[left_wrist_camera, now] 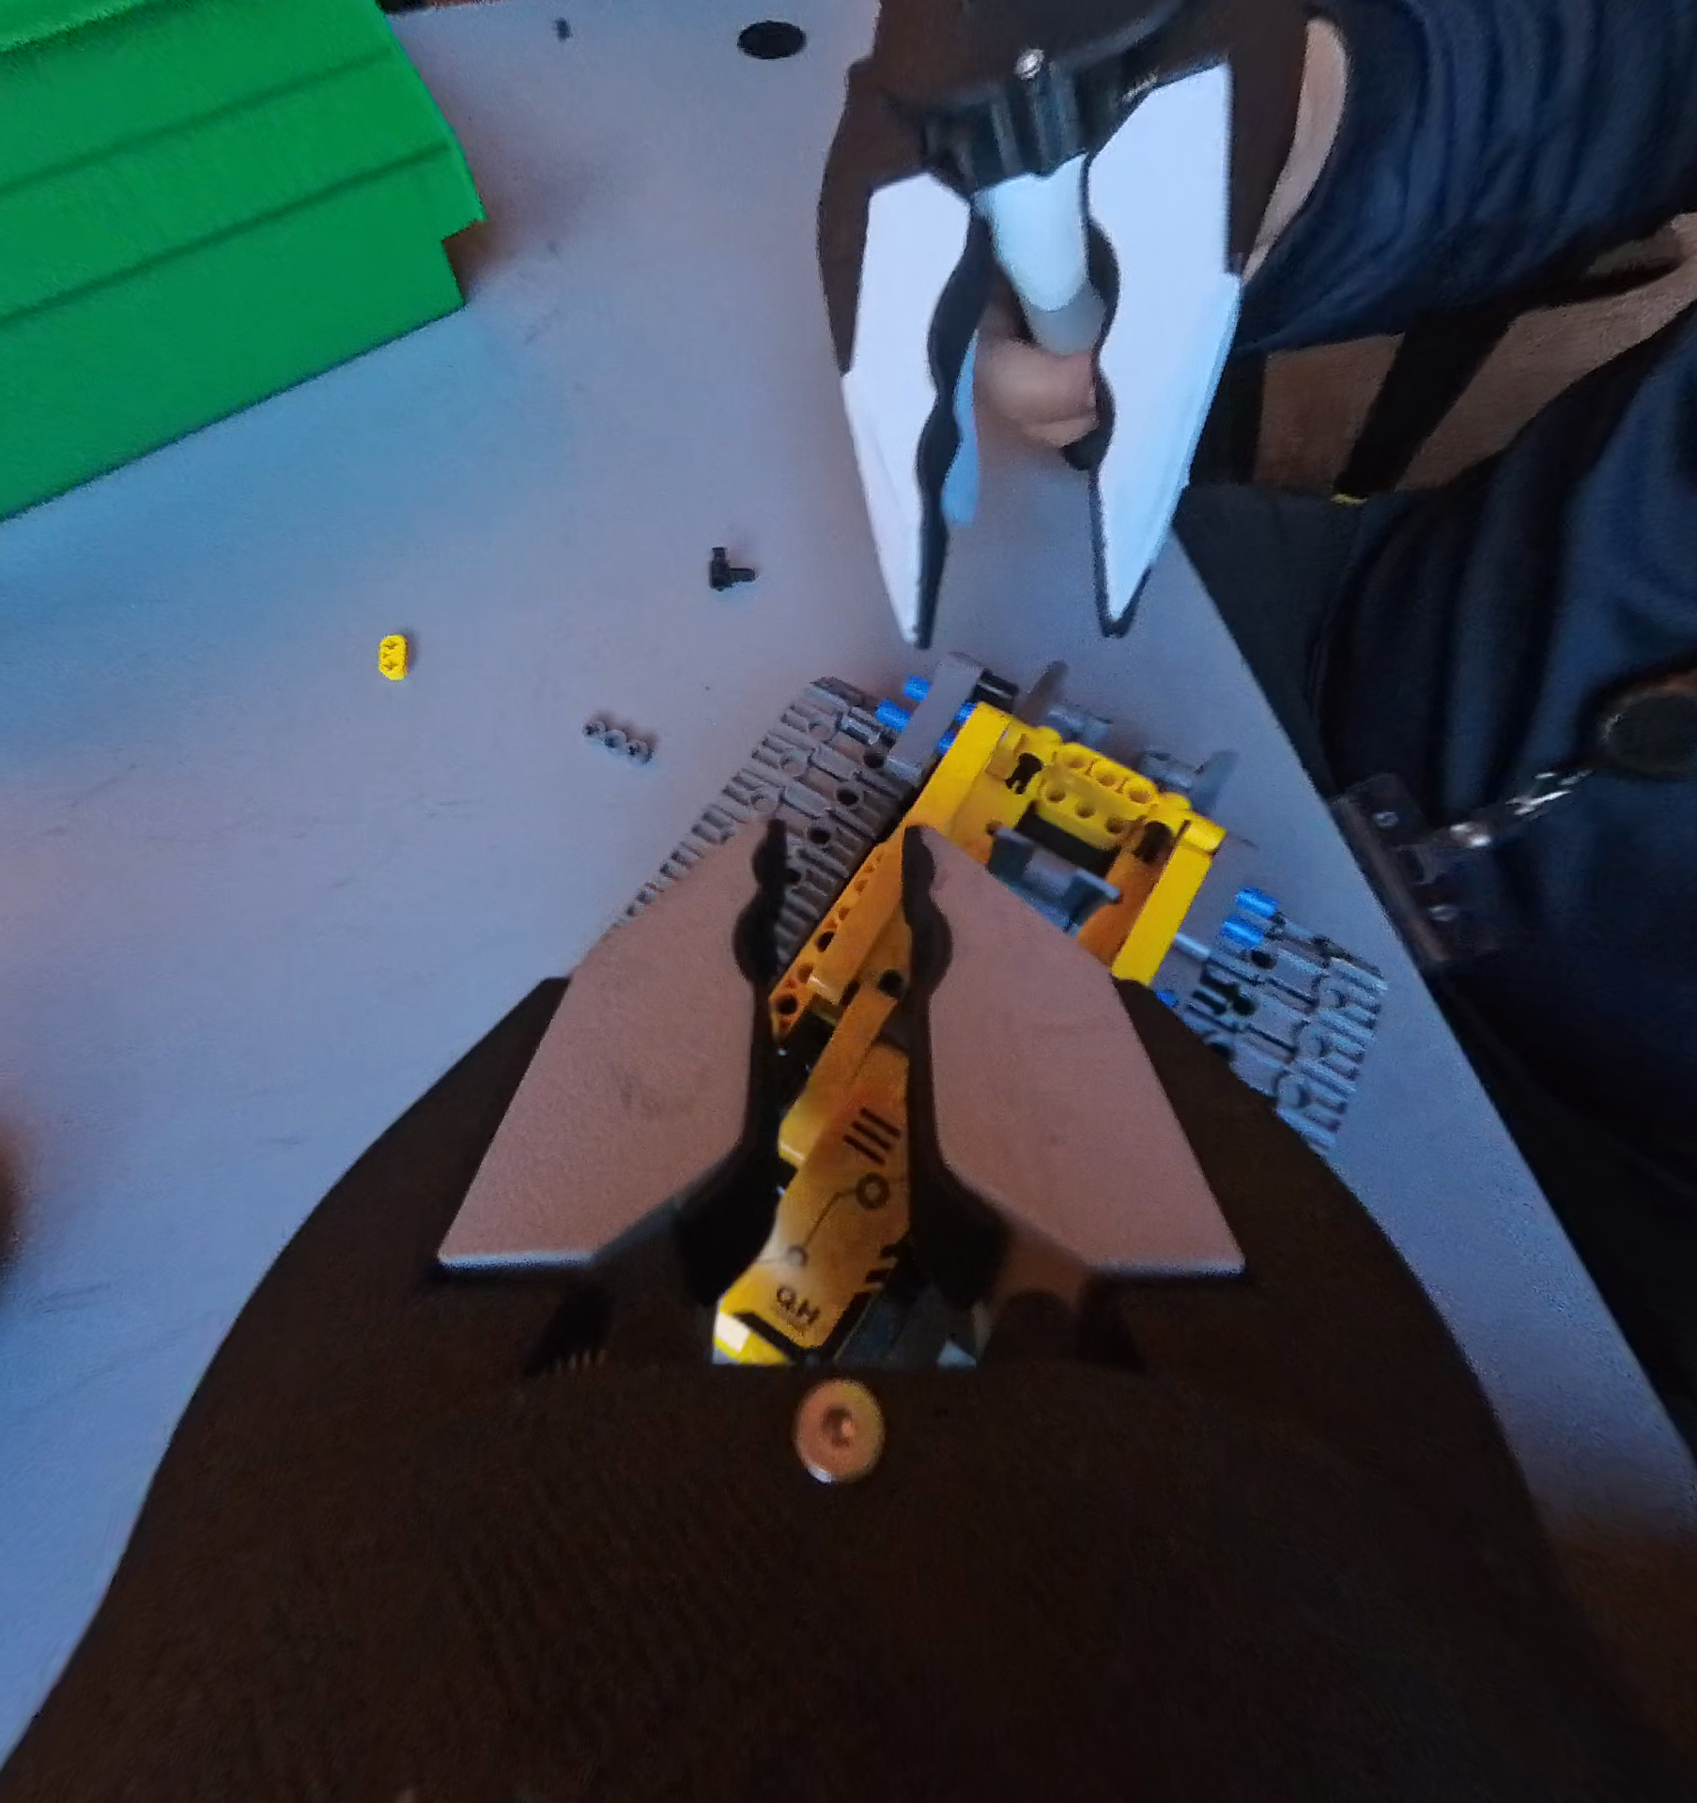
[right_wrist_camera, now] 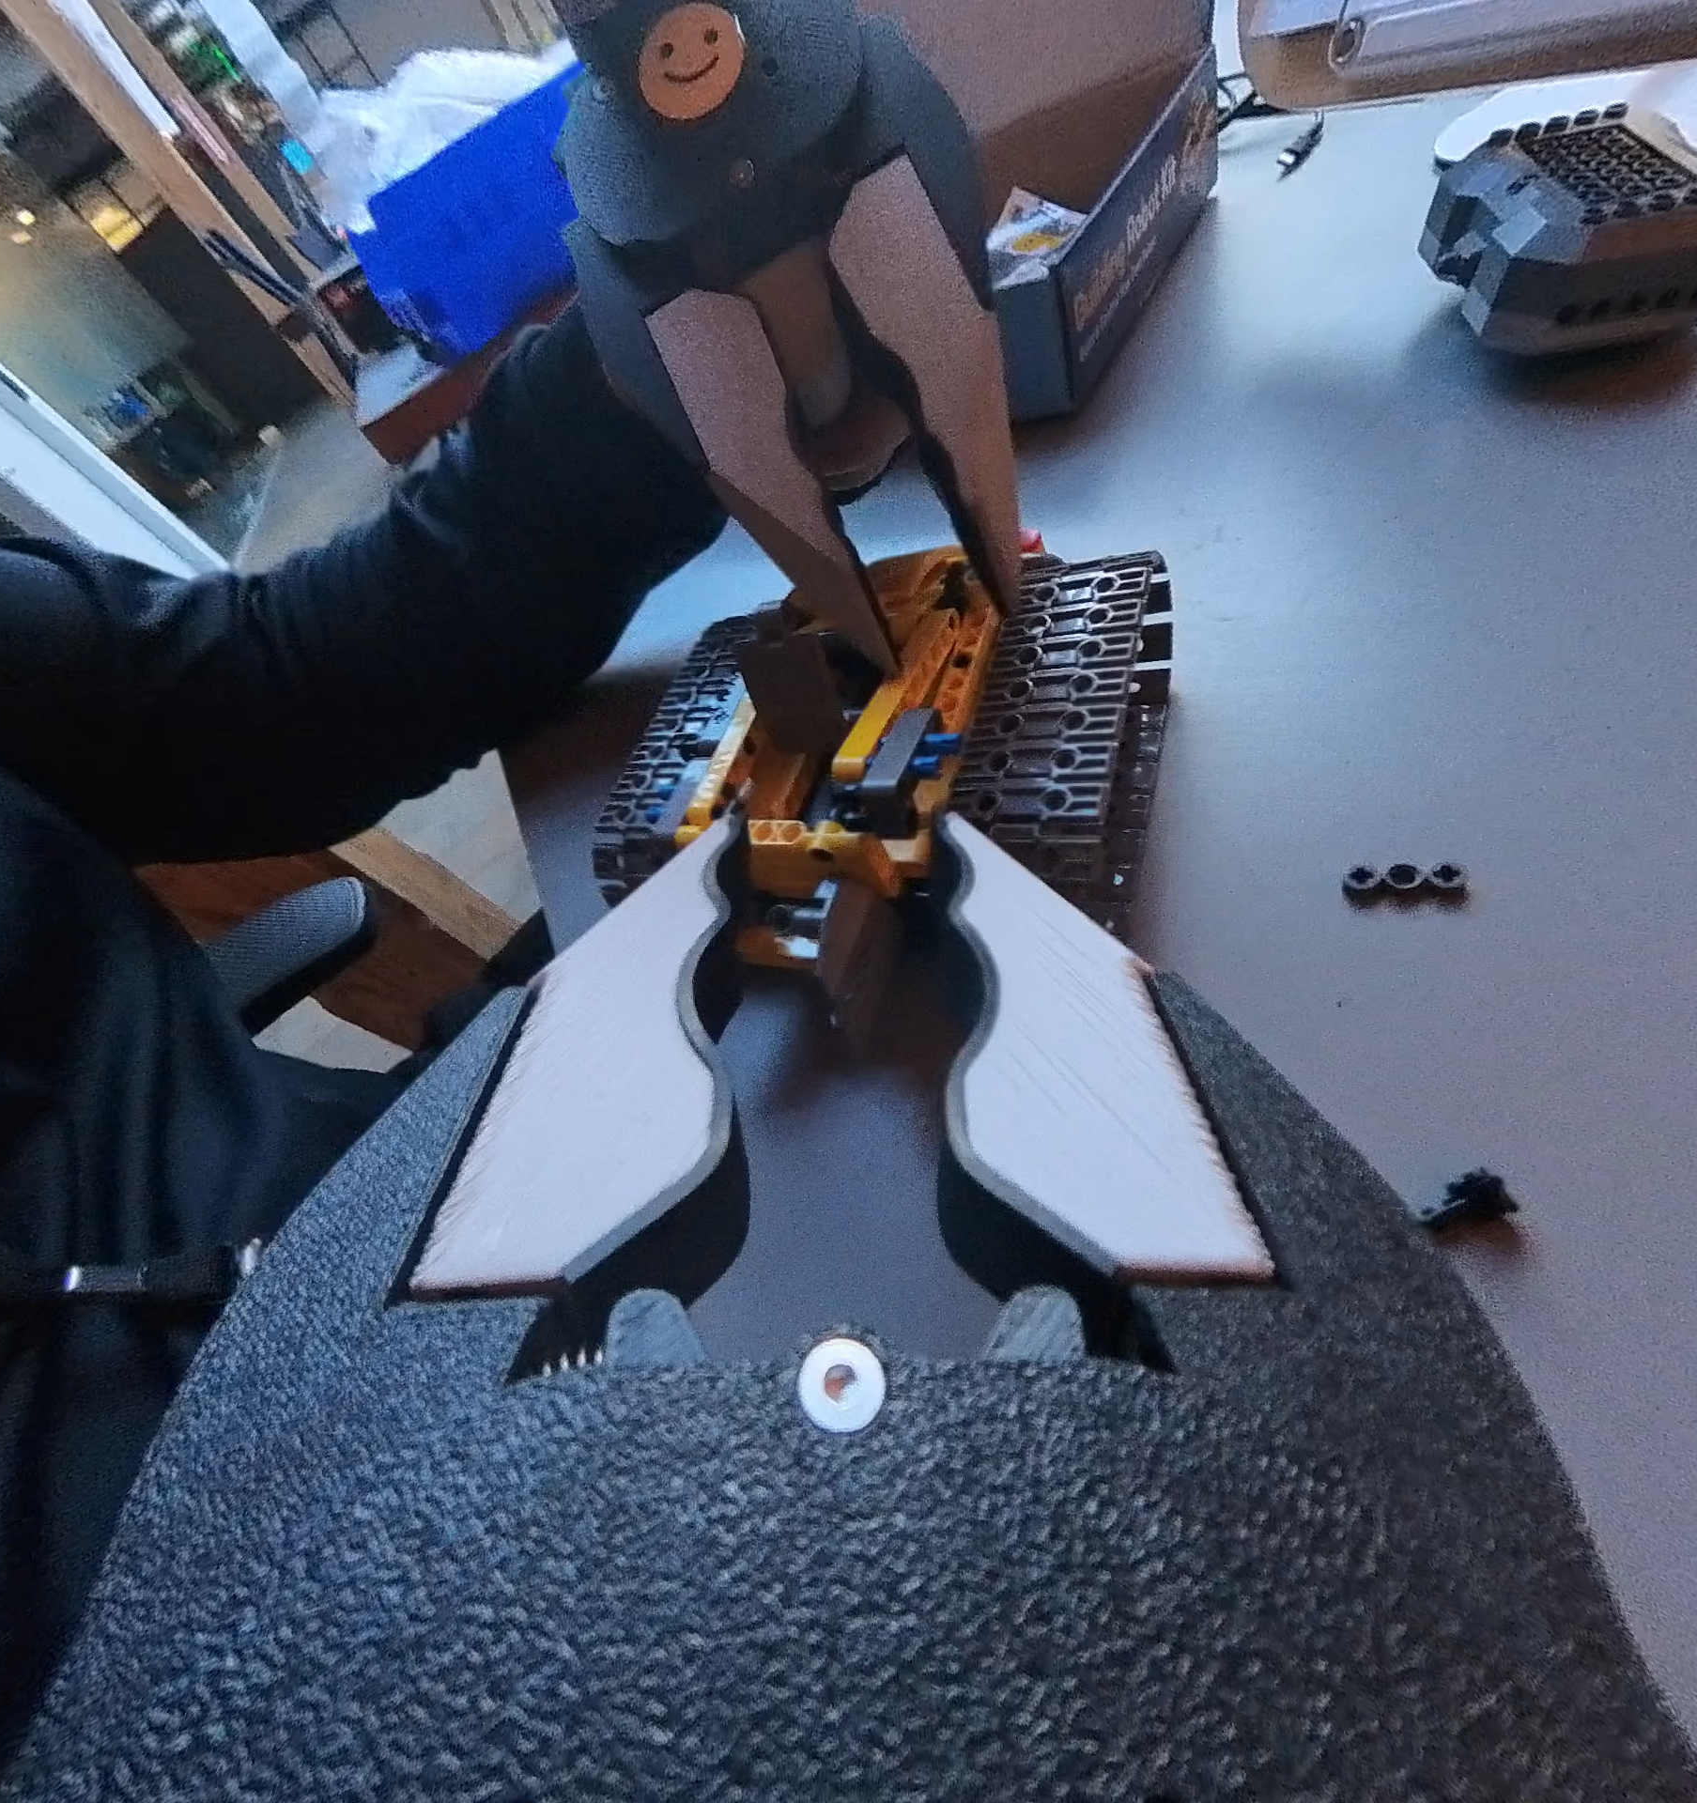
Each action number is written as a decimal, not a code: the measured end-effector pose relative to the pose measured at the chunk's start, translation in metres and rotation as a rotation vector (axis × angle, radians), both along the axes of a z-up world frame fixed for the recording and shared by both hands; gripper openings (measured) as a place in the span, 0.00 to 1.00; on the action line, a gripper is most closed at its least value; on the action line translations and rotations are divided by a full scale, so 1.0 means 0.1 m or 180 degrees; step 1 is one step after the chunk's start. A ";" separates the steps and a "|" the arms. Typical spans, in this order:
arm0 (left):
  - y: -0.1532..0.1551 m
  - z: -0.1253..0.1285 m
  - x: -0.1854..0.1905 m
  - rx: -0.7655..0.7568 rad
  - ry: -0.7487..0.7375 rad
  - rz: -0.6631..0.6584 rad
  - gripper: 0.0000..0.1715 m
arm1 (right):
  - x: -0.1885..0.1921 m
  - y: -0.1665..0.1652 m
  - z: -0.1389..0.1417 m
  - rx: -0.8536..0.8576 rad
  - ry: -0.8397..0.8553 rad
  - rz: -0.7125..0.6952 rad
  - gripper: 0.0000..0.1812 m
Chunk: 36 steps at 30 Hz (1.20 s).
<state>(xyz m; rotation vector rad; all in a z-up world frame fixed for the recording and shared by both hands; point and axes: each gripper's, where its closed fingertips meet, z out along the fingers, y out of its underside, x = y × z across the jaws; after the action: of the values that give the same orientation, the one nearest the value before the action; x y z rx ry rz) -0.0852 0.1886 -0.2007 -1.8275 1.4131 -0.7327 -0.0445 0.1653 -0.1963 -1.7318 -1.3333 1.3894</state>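
Observation:
A yellow brick-built vehicle point(left_wrist_camera: 1098, 790) with grey tracks stands on the table near its edge; it also shows in the right wrist view point(right_wrist_camera: 1059, 702). My left gripper point(left_wrist_camera: 844, 849) is shut on the vehicle's yellow upper body, with a yellow beam pinched between its fingers. In the right wrist view the left gripper point(right_wrist_camera: 947, 629) comes down on the vehicle from the far side. My right gripper point(right_wrist_camera: 839, 829) is open, its fingertips on either side of the vehicle's near yellow end. In the left wrist view the right gripper point(left_wrist_camera: 1018, 629) stands just beyond the vehicle, a hand behind it.
Loose pieces lie on the table point(left_wrist_camera: 337, 927): a small yellow piece point(left_wrist_camera: 392, 656), a black pin point(left_wrist_camera: 727, 569) and a grey three-hole piece point(left_wrist_camera: 618, 741). A green stepped object point(left_wrist_camera: 171, 224) sits far left. A dark brick block point(right_wrist_camera: 1595, 234), a cardboard box point(right_wrist_camera: 1108, 244) and a black three-hole beam point(right_wrist_camera: 1403, 880) are also there. Left tips to right tips: about 6 cm.

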 end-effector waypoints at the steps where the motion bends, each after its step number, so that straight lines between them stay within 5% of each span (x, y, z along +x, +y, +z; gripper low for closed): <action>1: -0.03 0.00 0.02 -0.0086 -0.0130 -0.0075 0.08 | -0.02 0.02 -0.02 -0.0009 -0.0054 0.0006 0.20; 4: -0.10 0.01 0.01 -0.0404 -0.0342 -0.0205 0.00 | -0.10 0.02 -0.07 -0.0148 -0.0153 0.0073 0.21; 10: -0.16 0.04 0.02 -0.0365 -0.0475 -0.0169 0.05 | -0.19 -0.02 -0.09 0.0048 -0.0062 0.0165 0.09; 19: -0.15 0.03 0.10 -0.0243 -0.0379 -0.0081 0.10 | -0.12 -0.04 -0.12 0.1524 -0.0317 0.0036 0.09; 31: 0.08 0.29 -0.17 0.0348 -0.0241 0.0570 0.11 | -0.20 -0.44 -0.11 0.1200 -0.0091 0.0123 0.11; 36: -0.35 0.44 -0.13 0.0108 -0.0240 0.0679 0.15 | -0.11 -0.46 -0.15 0.1088 -0.0138 0.0404 0.16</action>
<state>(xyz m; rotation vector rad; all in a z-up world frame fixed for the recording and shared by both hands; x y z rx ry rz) -0.0978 0.1539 -0.1568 -1.8690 1.1545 -0.6569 -0.0552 0.1197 -0.2112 -1.4779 -1.6216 1.1137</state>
